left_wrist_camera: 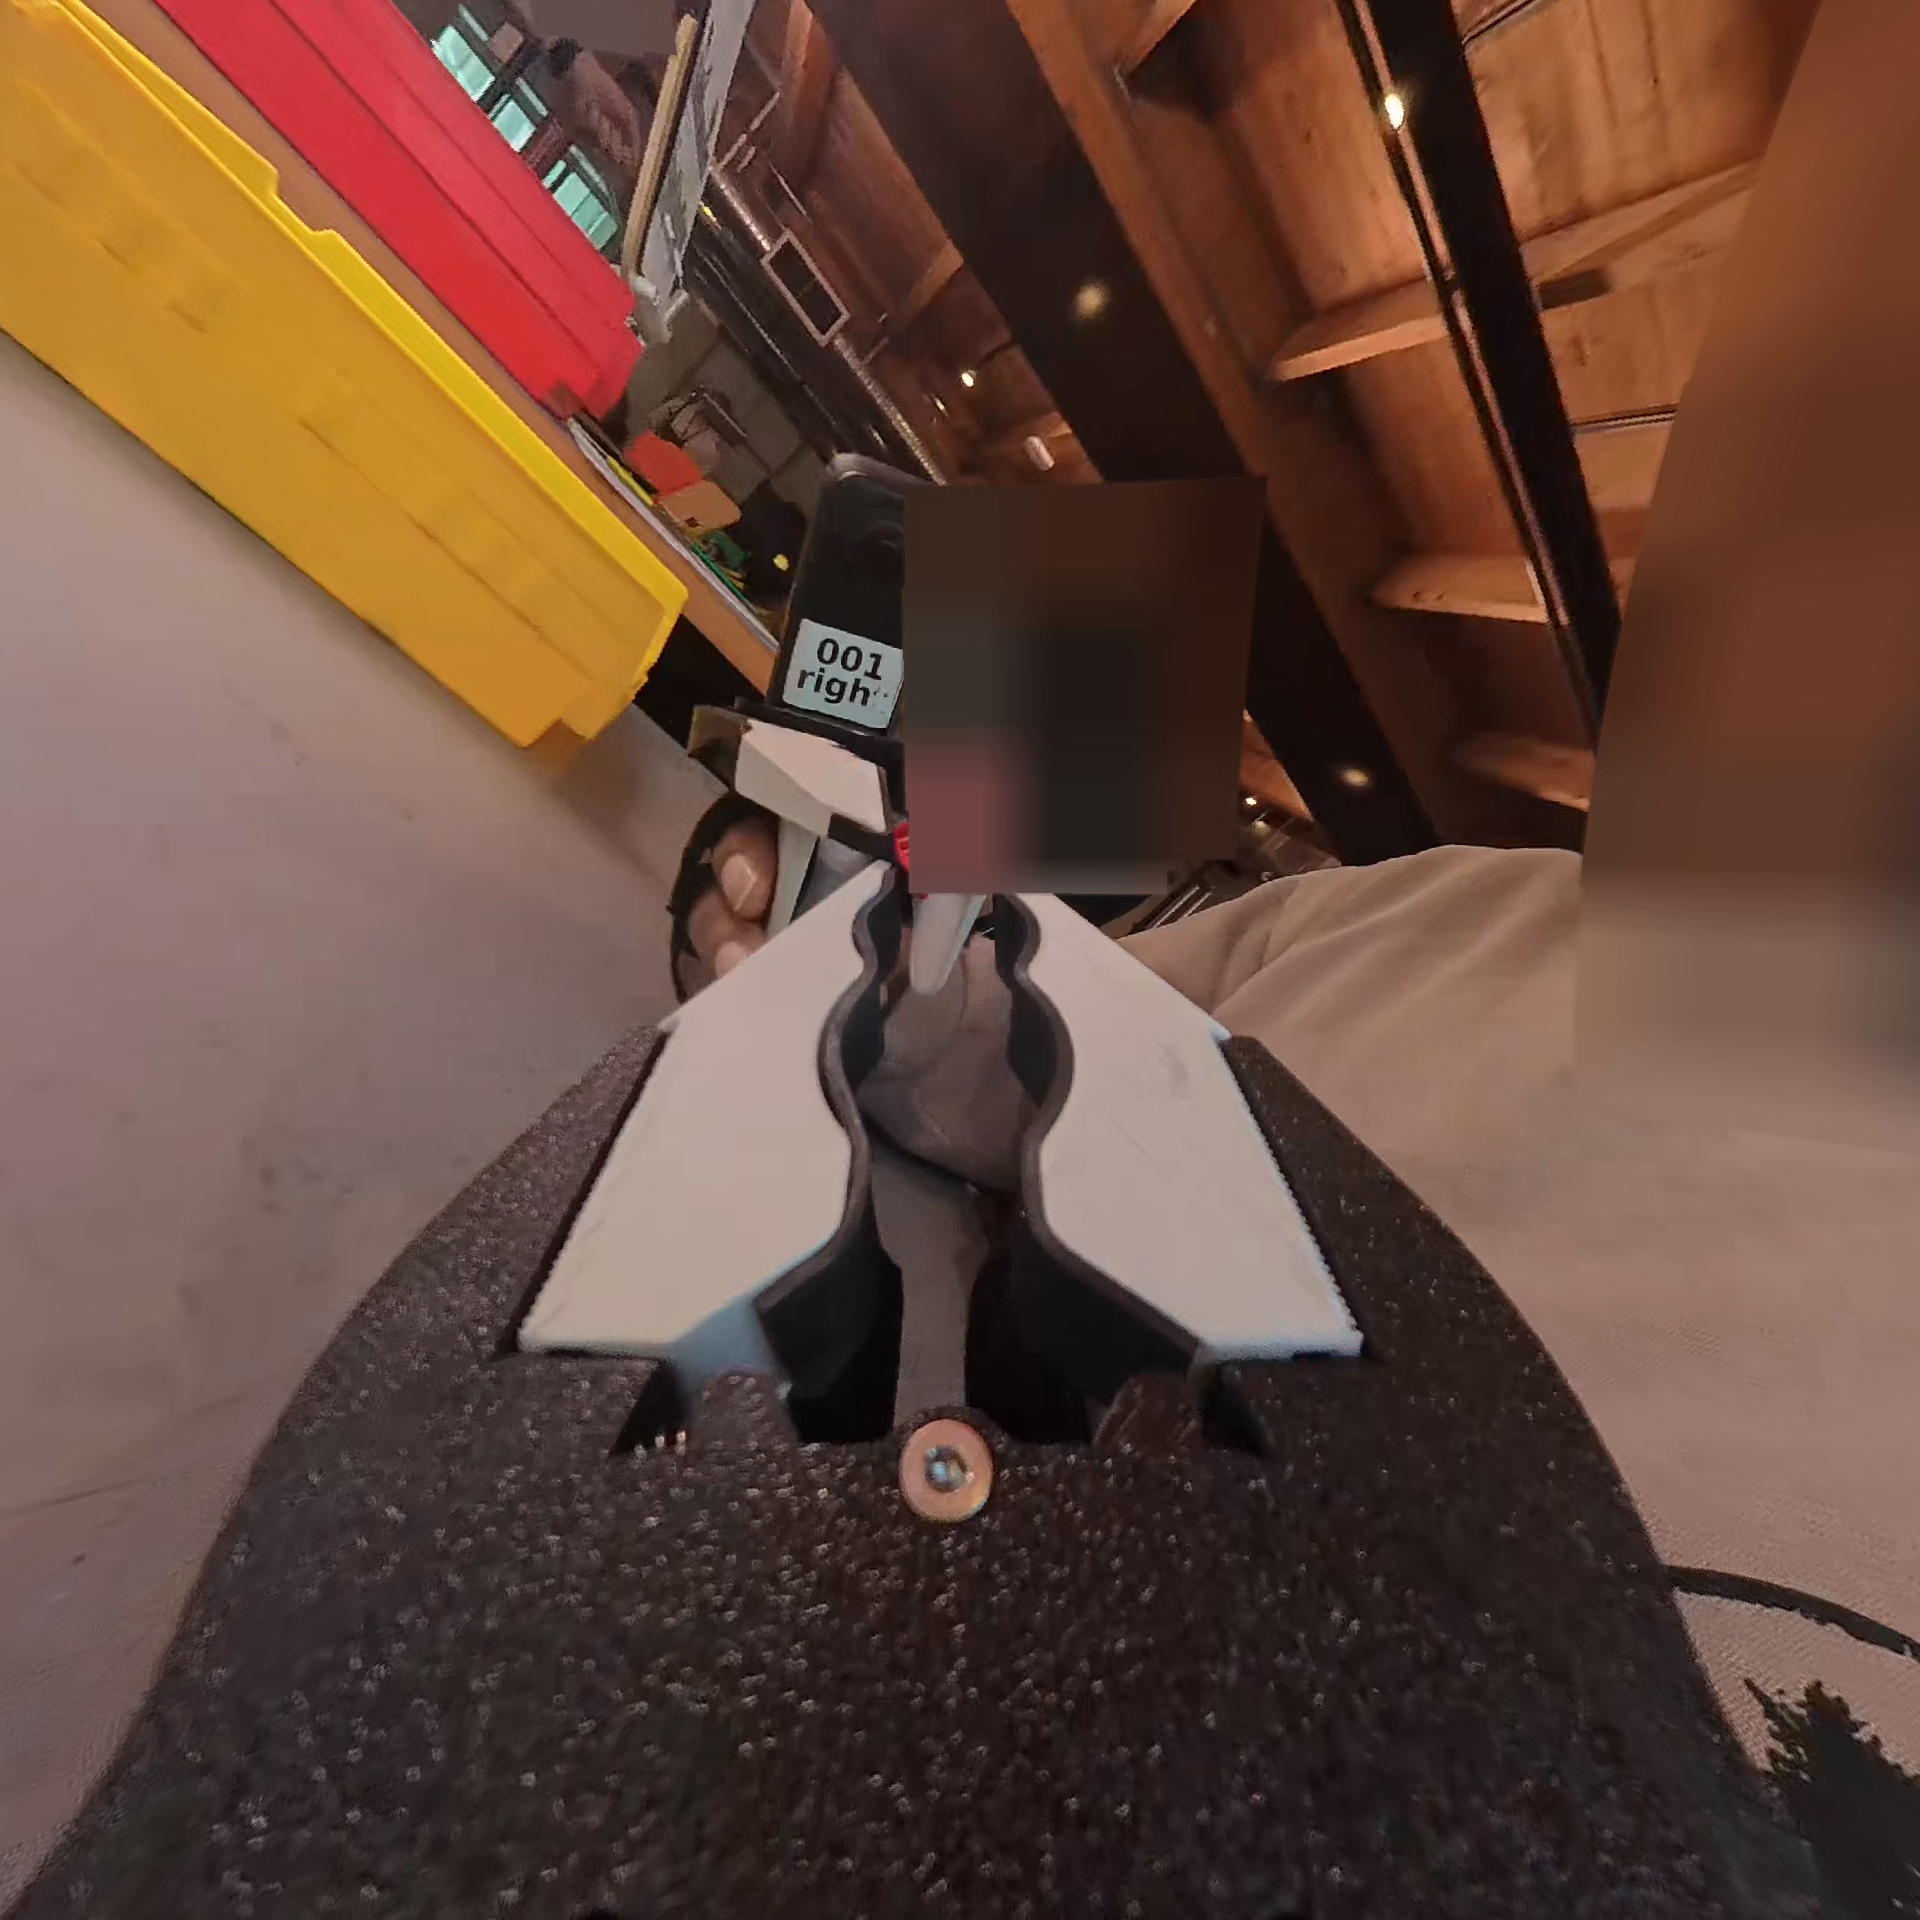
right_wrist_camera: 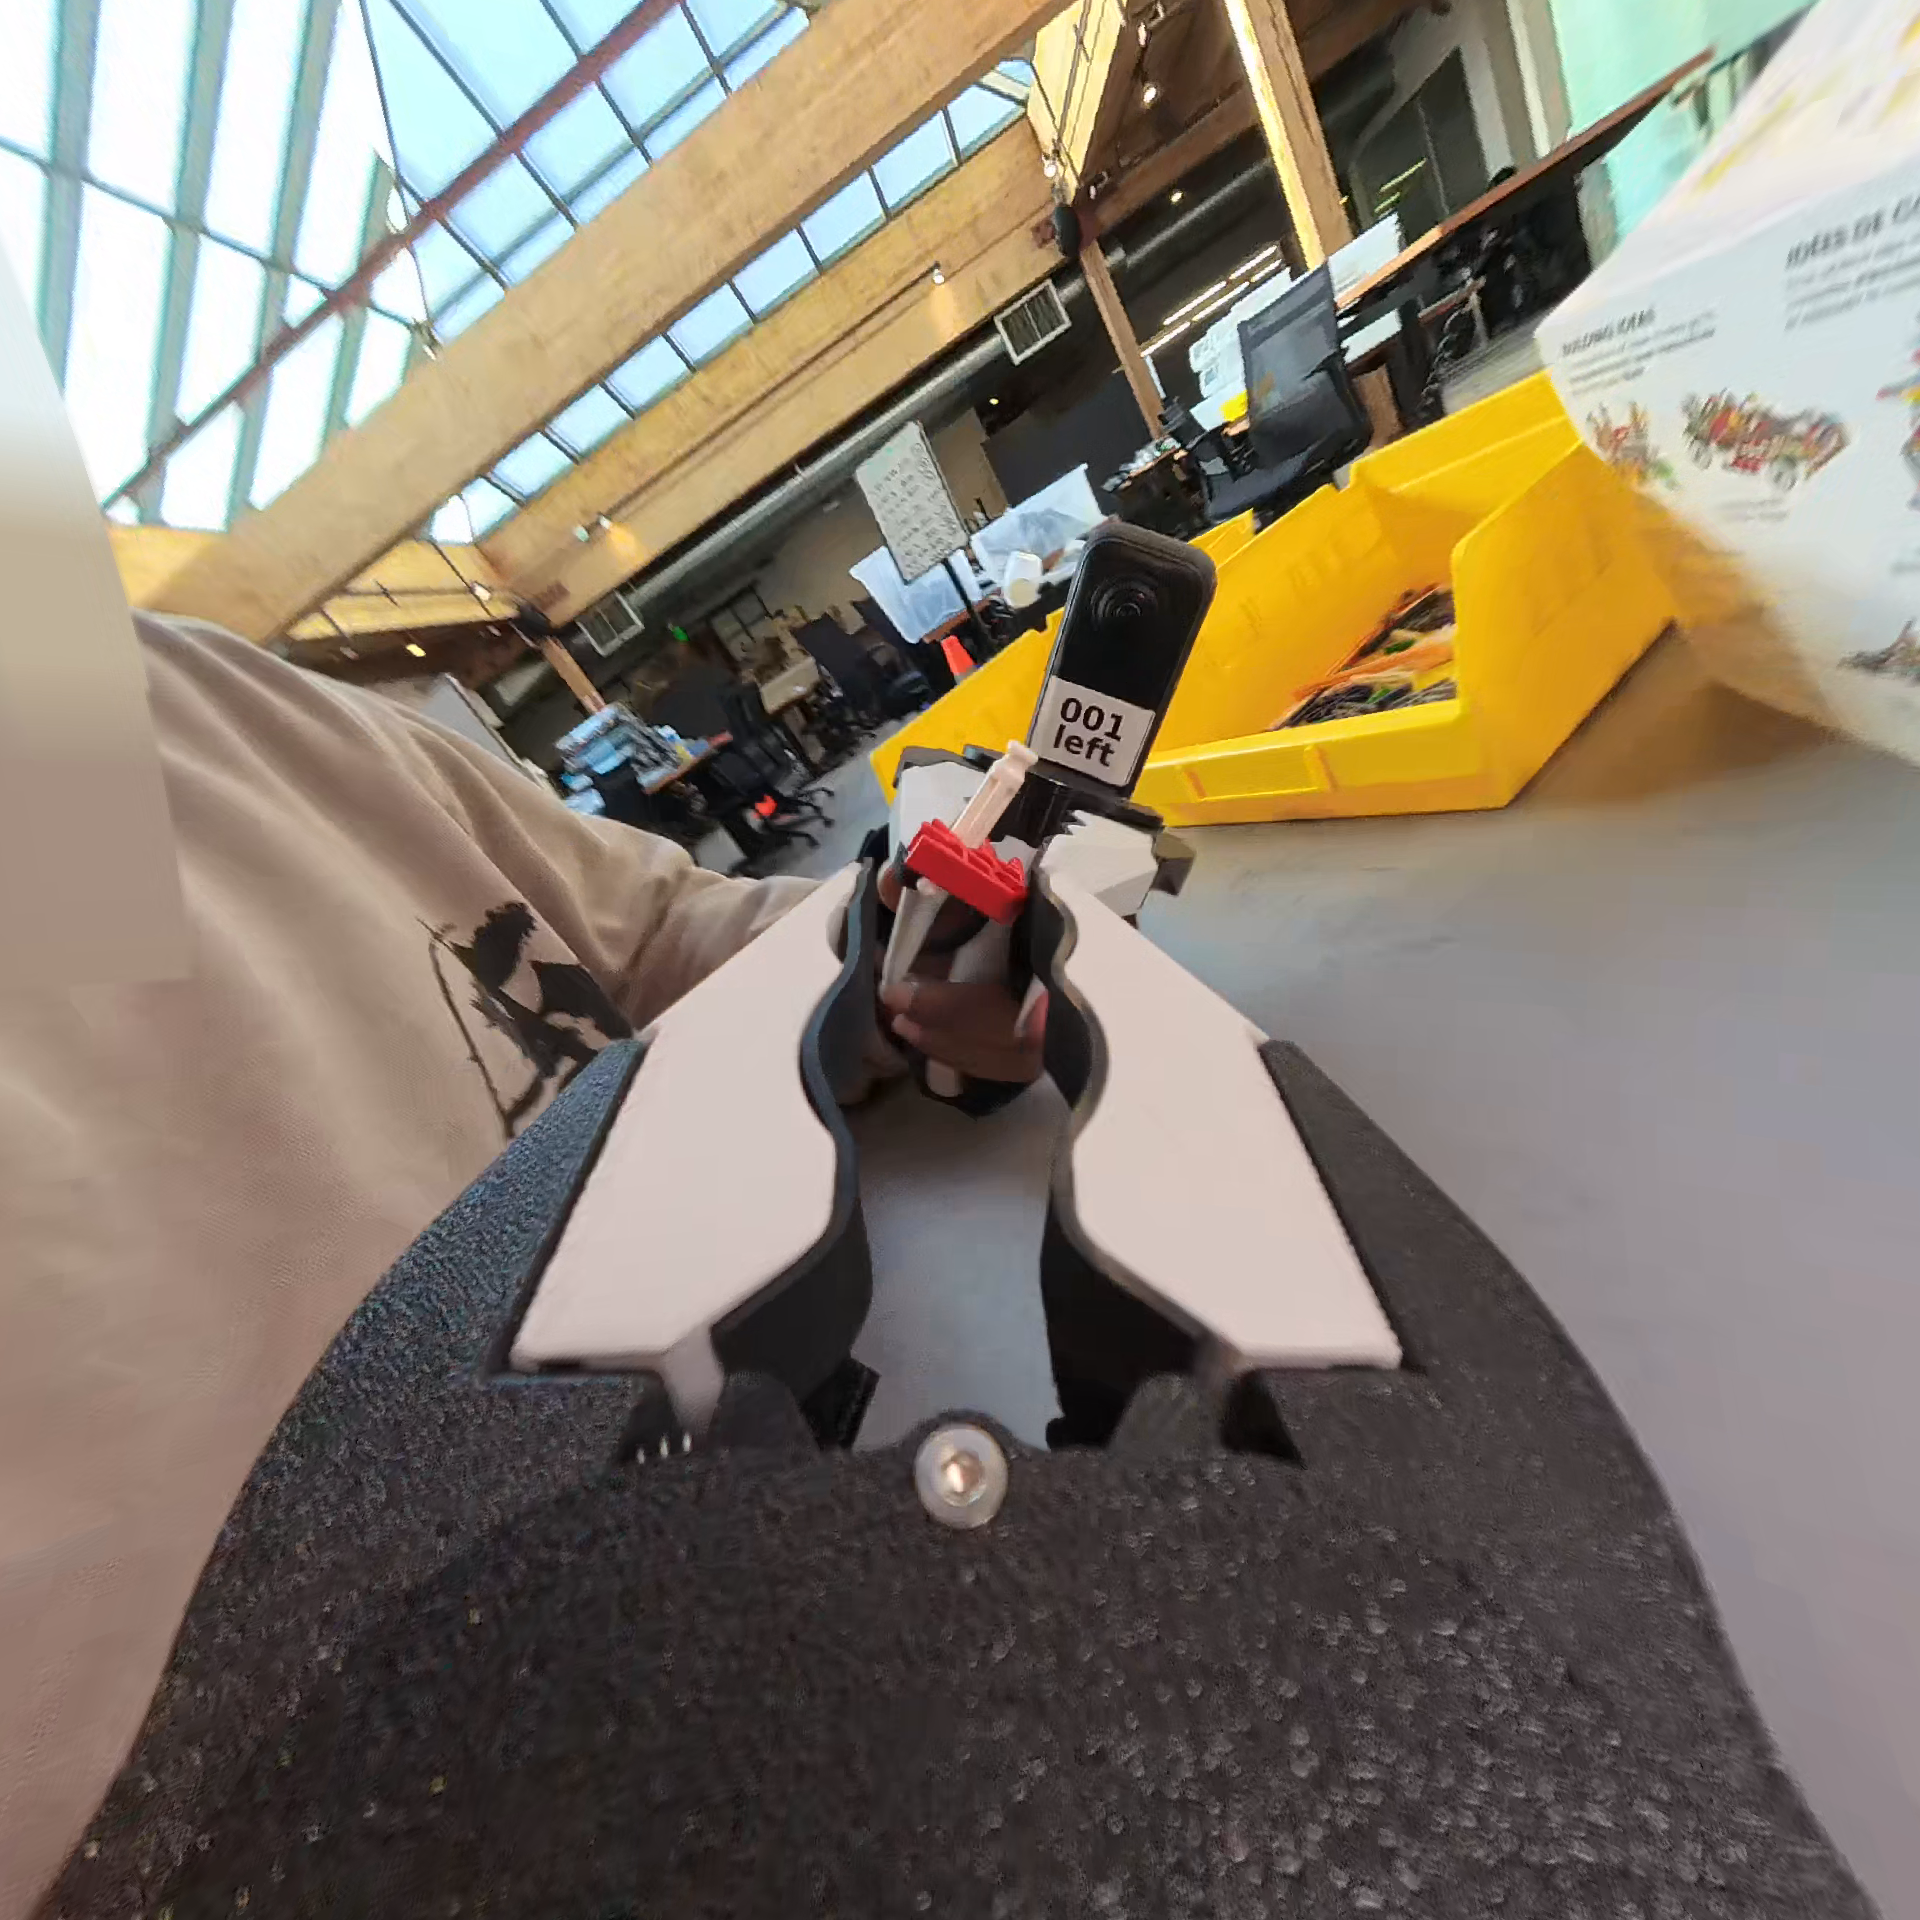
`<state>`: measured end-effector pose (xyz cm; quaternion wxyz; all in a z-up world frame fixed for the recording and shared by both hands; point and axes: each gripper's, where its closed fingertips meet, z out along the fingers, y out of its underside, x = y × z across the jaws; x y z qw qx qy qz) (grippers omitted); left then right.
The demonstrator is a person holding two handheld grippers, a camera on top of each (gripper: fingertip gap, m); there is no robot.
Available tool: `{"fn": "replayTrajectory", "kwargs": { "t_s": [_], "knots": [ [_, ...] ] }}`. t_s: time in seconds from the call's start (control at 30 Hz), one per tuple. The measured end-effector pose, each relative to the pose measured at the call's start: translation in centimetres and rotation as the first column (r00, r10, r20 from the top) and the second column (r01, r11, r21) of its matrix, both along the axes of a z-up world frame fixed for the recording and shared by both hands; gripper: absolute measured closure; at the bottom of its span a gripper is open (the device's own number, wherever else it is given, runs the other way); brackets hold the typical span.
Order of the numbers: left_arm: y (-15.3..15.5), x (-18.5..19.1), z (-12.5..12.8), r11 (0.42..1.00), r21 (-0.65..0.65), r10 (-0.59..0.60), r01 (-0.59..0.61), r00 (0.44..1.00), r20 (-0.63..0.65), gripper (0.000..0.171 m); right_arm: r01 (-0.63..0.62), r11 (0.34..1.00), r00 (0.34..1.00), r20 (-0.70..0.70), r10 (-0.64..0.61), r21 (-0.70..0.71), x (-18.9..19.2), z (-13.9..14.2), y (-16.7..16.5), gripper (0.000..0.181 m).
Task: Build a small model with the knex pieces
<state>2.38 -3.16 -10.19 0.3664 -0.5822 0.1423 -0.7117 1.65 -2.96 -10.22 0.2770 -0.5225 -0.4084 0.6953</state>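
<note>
My two grippers face each other, tips almost meeting, low over a grey table (right_wrist_camera: pixel 1507 987). My right gripper (right_wrist_camera: pixel 956 904) is shut on a small red brick (right_wrist_camera: pixel 966 868) at its fingertips. A thin white rod piece (right_wrist_camera: pixel 997 795) sticks up from the brick and runs down past it. In the left wrist view my left gripper (left_wrist_camera: pixel 948 899) has its jaws a narrow gap apart, with the white piece (left_wrist_camera: pixel 938 945) between the tips. I cannot tell whether it clamps it. A sliver of the red brick (left_wrist_camera: pixel 899 840) shows there. A hand (left_wrist_camera: pixel 727 894) holds the right gripper's handle.
Yellow bins (right_wrist_camera: pixel 1455 644) with loose parts stand on the table behind the left gripper, beside a white printed box (right_wrist_camera: pixel 1766 416). The left wrist view shows a yellow bin (left_wrist_camera: pixel 312 416) and a red bin (left_wrist_camera: pixel 416 156). The person's beige sleeve (right_wrist_camera: pixel 312 883) is close on the left.
</note>
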Motion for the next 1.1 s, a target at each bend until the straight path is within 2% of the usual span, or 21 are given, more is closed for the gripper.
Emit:
{"fn": "replayTrajectory", "kwargs": {
  "t_s": [0.13,0.23,0.27,0.33,0.43,0.5,0.57,0.63,0.73,0.83,0.9,0.97,1.1],
  "knots": [
    [-0.4,0.0,1.1,0.992,-0.090,-0.071,0.088,0.982,0.177,0.155,0.099,0.958,0.995,-0.032,-0.094,0.269,-0.1,0.6,-0.3,0.165],
    [-0.8,0.0,1.3,0.982,-0.126,-0.110,0.140,0.969,0.221,0.155,0.091,0.927,0.995,-0.006,-0.095,0.365,0.1,0.5,-0.5,0.169],
    [-0.7,0.0,1.1,0.985,-0.118,-0.101,0.126,0.975,0.197,0.161,0.087,0.921,0.995,0.010,-0.098,0.380,0.3,0.5,-0.3,0.178],
    [-0.5,-0.4,1.2,0.993,-0.081,-0.072,0.082,0.989,0.127,0.163,0.047,0.922,0.997,0.040,-0.068,0.385,0.8,0.5,-0.5,0.178],
    [-0.3,-1.0,0.7,0.998,0.058,0.017,-0.011,0.994,-0.105,0.162,-0.032,0.913,0.970,0.233,-0.071,0.407,1.2,-1.8,-0.3,0.178],
    [-0.4,-1.1,-0.2,0.984,0.178,0.084,-0.031,0.951,-0.298,0.161,-0.177,0.942,0.913,0.404,0.048,0.287,1.9,-3.9,-1.5,0.178],
    [-1.1,-0.6,-1.5,0.971,0.240,0.092,0.020,0.890,-0.447,0.160,-0.238,0.963,0.852,0.503,0.144,0.128,2.3,-5.4,-2.5,0.178],
    [-2.1,0.4,-2.7,0.969,0.228,0.044,0.091,0.849,-0.526,0.153,-0.252,0.964,0.794,0.552,0.253,-0.079,2.4,-6.5,-3.6,0.178],
    [-3.9,1.9,-4.7,0.964,0.183,-0.044,0.194,0.792,-0.608,0.152,-0.221,0.937,0.735,0.585,0.343,-0.272,2.5,-8.2,-4.6,0.178],
    [-3.6,1.9,-7.7,0.945,0.240,0.049,0.222,0.630,-0.775,0.153,-0.179,0.903,0.695,0.600,0.397,-0.390,2.7,-9.9,-5.1,0.178],
    [-3.7,1.8,-9.2,0.934,0.253,0.080,0.254,0.539,-0.839,0.153,-0.149,0.884,0.690,0.594,0.414,-0.443,2.9,-10.5,-5.1,0.178],
    [-4.1,2.2,-9.9,0.925,0.254,0.080,0.281,0.511,-0.856,0.156,-0.118,0.881,0.683,0.607,0.407,-0.458,3.2,-11.1,-5.0,0.178],
    [-3.8,3.6,-10.5,0.932,0.260,0.093,0.251,0.529,-0.843,0.166,-0.069,0.859,0.679,0.607,0.413,-0.507,3.8,-11.6,-5.0,0.178]
  ]
}}
